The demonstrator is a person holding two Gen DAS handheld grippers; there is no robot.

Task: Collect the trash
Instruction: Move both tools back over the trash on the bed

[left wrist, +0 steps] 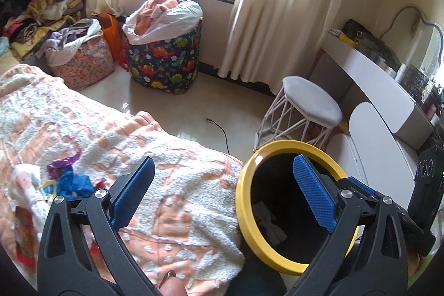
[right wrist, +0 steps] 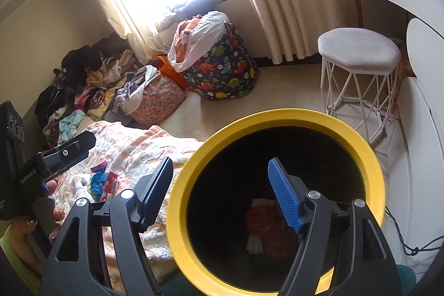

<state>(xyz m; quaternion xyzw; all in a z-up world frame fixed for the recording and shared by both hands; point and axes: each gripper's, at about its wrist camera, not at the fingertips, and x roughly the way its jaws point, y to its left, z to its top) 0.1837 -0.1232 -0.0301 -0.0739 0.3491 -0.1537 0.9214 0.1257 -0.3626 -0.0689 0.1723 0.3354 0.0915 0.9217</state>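
Left wrist view takes in the peach-and-white fleece blanket (left wrist: pixel 172 185); beside its right edge stands the round black trash bin with a yellow rim (left wrist: pixel 241 201), crumpled red and white scraps (right wrist: pixel 266 226) lying inside it. Left of the bin, on the blanket, sits a small heap of blue, purple and red wrappers (left wrist: pixel 70 179). Over the blanket the left gripper (left wrist: pixel 222 190) is spread and empty; above the bin's mouth, the right gripper (right wrist: pixel 219 196) also gapes, pinching nothing.
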